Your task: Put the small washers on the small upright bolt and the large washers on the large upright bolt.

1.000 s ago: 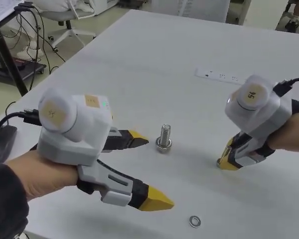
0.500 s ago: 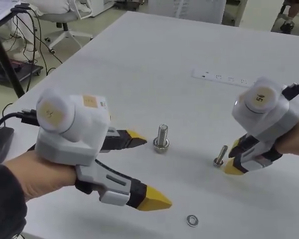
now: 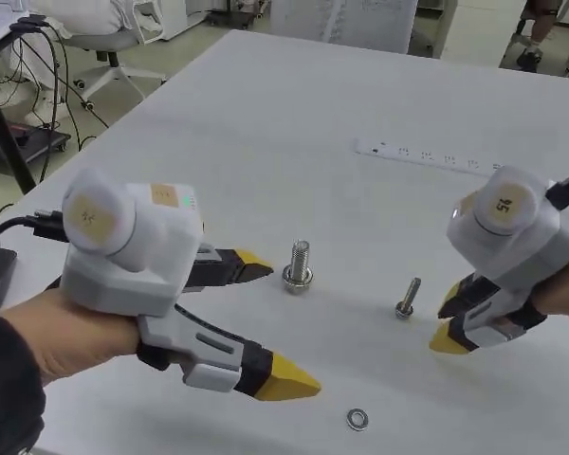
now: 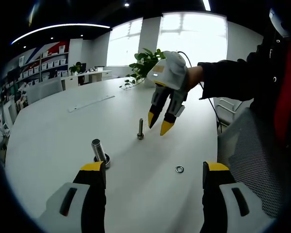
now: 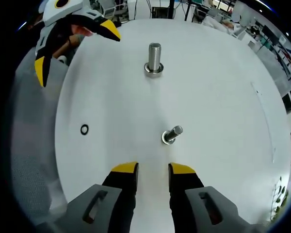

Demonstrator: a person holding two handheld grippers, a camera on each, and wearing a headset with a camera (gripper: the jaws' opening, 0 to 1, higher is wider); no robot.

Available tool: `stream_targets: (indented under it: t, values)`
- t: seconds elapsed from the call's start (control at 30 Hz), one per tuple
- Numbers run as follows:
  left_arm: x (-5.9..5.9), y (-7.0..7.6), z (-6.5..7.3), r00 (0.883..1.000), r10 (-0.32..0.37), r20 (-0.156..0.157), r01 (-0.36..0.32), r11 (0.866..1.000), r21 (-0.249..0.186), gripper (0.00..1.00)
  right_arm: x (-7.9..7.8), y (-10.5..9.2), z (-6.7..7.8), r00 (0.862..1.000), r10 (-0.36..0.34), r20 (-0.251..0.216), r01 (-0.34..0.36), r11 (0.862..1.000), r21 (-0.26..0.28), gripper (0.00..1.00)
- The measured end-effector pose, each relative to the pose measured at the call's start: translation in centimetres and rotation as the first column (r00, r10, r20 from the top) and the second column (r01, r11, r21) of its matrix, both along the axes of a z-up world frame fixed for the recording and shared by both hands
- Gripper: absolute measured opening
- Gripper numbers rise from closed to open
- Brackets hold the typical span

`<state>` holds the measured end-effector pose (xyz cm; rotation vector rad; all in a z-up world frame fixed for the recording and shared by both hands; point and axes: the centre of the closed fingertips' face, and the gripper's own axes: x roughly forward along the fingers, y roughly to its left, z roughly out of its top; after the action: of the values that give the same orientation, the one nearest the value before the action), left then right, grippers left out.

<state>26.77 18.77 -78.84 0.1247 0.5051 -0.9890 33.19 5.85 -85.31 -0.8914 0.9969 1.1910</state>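
Note:
The large bolt (image 3: 298,265) stands upright on the white table (image 3: 266,123) with a washer around its base. To its right stands the small bolt (image 3: 408,297), free on its head. One loose washer (image 3: 357,418) lies flat near the table's front edge. My left gripper (image 3: 273,325) is open and empty, its jaws wide, just left of the large bolt (image 4: 99,151). My right gripper (image 3: 448,320) is open a little, empty, a short way right of the small bolt (image 5: 171,134). In the right gripper view the loose washer (image 5: 84,129) lies to the left.
A white power strip (image 3: 427,156) lies on the far side of the table. The table's left edge drops to a floor with cables and an office chair (image 3: 104,38). A mesh chair (image 4: 242,145) stands beside the table in the left gripper view.
My right gripper has drawn back to the right from the small bolt, which now stands free. The left gripper has stayed put, and the head camera has shifted a little.

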Motion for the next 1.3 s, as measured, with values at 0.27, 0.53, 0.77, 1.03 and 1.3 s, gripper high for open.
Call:
stream_targets:
  t: [0.27,0.53,0.77,1.03,1.3]
  values:
    - [-0.1,0.1,0.3,1.0,0.0,0.011,0.0,1.0,-0.002,0.82,-2.5,0.7,0.1,1.0,0.024,-0.014,-0.024,1.0,0.015,0.26]
    - [-0.1,0.3,0.6,1.0,0.002,0.018,-0.002,1.0,-0.001,0.82,-4.7,1.7,-0.4,0.997,0.069,-0.035,-0.068,0.998,0.017,0.26]
    - [-0.2,0.3,1.1,1.0,0.002,0.03,-0.002,1.0,0.001,0.82,-6.6,2.9,-0.5,0.992,0.118,-0.046,-0.117,0.993,0.021,0.26]
    - [-0.5,0.4,1.6,0.999,0.007,0.045,-0.007,1.0,0.0,0.81,-8.5,4.8,-0.7,0.982,0.179,-0.054,-0.177,0.984,0.026,0.26]
    - [-0.9,0.5,2.0,0.999,0.013,0.053,-0.013,1.0,-0.001,0.81,-9.8,5.9,-1.2,0.973,0.22,-0.063,-0.219,0.975,0.022,0.25]
